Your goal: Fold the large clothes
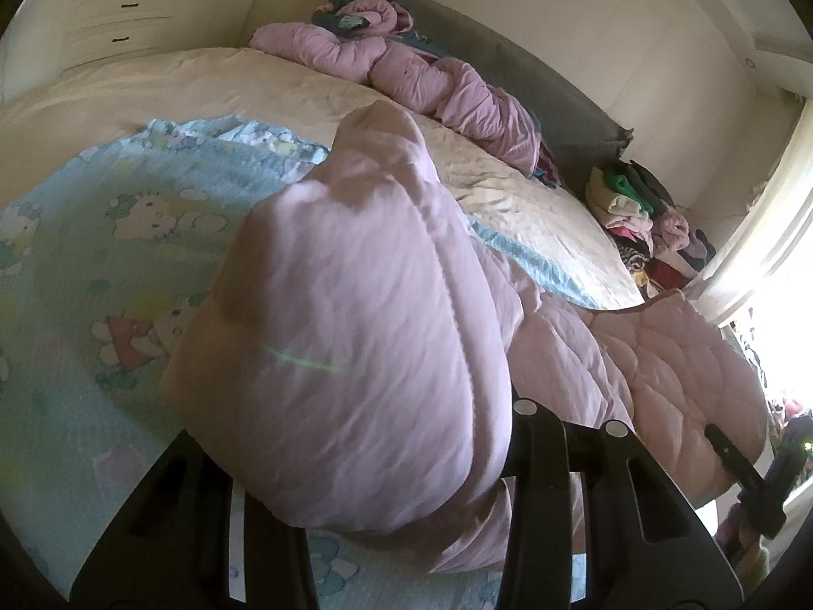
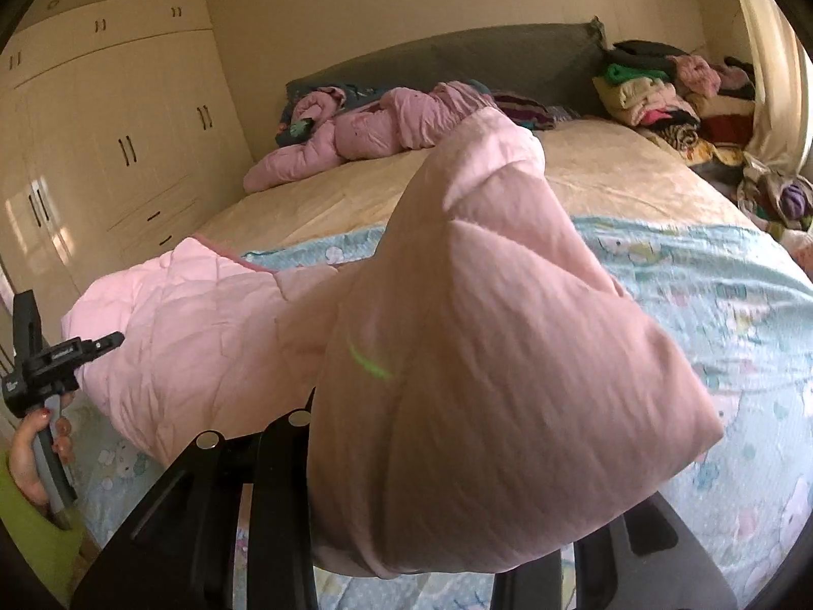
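A large pink quilted garment [image 1: 355, 315] hangs lifted between both grippers above the bed. In the left wrist view my left gripper [image 1: 406, 462] is shut on one bunched end; the cloth drapes over the jaws and hides the left finger. The rest of the garment [image 1: 670, 356] stretches right toward my right gripper [image 1: 737, 462], whose tips are buried in the fabric. In the right wrist view my right gripper [image 2: 406, 488] is shut on the other bunched end [image 2: 498, 335]. There the left gripper [image 2: 76, 356], held by a hand [image 2: 30, 437], grips the far edge.
Below lies a light-blue cartoon blanket [image 1: 101, 254] on a cream bedsheet [image 2: 610, 173]. A rolled pink duvet [image 2: 366, 127] rests against the grey headboard [image 2: 457, 61]. A pile of mixed clothes [image 2: 676, 96] sits at the bed's far right corner. A cream wardrobe [image 2: 101, 142] lines the left wall.
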Demonstrator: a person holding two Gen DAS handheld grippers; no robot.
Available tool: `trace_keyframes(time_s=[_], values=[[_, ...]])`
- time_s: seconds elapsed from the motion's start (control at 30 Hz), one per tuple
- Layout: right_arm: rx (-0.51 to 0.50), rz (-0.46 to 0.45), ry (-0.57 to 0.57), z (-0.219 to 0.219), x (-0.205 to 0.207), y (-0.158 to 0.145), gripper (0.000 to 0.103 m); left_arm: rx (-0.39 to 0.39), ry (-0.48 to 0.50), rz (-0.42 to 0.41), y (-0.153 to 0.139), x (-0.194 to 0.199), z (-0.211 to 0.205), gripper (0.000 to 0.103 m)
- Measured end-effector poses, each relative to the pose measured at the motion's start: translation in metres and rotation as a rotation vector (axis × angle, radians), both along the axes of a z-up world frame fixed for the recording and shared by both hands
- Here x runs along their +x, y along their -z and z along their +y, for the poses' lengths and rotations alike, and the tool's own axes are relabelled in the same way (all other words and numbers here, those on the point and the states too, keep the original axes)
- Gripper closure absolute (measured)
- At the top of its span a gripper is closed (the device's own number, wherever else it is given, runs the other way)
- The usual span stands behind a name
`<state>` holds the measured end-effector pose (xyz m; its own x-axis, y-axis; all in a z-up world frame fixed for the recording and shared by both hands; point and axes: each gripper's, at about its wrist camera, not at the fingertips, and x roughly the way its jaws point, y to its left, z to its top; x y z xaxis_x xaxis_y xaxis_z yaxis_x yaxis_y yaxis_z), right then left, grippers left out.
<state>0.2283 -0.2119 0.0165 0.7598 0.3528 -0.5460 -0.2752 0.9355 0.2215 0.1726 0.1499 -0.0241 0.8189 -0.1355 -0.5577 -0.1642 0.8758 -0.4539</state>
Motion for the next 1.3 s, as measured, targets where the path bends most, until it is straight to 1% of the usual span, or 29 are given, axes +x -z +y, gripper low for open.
trace_keyframes(time_s=[0.2, 0.4, 0.5, 0.7, 0.83, 0.9, 0.97, 1.1, 1.17, 1.2, 1.23, 1.3], values=[[0.033, 0.053, 0.027, -0.008, -0.01, 0.012, 0.072, -0.001, -0.008, 0.006, 0.01, -0.013, 0.002, 0.072], [0.078, 0.107, 0.063, -0.013, -0.011, 0.026, 0.072, -0.007, -0.028, 0.023, 0.021, -0.016, 0.005, 0.07], [0.109, 0.139, 0.082, -0.017, -0.007, 0.032, 0.072, -0.012, -0.033, 0.035, 0.025, -0.015, 0.007, 0.069], [0.14, 0.19, 0.116, -0.021, 0.0, 0.043, 0.071, -0.003, -0.042, 0.052, 0.028, -0.011, 0.007, 0.067], [0.159, 0.252, 0.152, -0.022, 0.01, 0.053, 0.069, -0.004, -0.045, 0.059, 0.031, -0.01, 0.007, 0.066], [0.168, 0.263, 0.16, -0.021, 0.01, 0.056, 0.068, -0.001, -0.045, 0.063, 0.032, -0.009, 0.007, 0.066], [0.207, 0.281, 0.173, -0.025, 0.011, 0.063, 0.066, -0.005, -0.046, 0.062, 0.032, -0.01, 0.007, 0.065], [0.314, 0.366, 0.215, -0.038, 0.015, 0.087, 0.057, -0.001, -0.043, 0.065, 0.032, -0.011, 0.005, 0.064], [0.339, 0.39, 0.226, -0.04, 0.017, 0.092, 0.053, -0.005, -0.044, 0.068, 0.033, -0.012, 0.005, 0.064], [0.332, 0.397, 0.23, -0.039, 0.018, 0.091, 0.05, -0.008, -0.044, 0.07, 0.034, -0.012, 0.005, 0.064], [0.316, 0.4, 0.226, -0.037, 0.019, 0.089, 0.05, -0.007, -0.045, 0.072, 0.034, -0.012, 0.005, 0.063], [0.249, 0.397, 0.23, -0.028, 0.023, 0.081, 0.045, -0.005, -0.045, 0.077, 0.034, -0.012, 0.005, 0.063]])
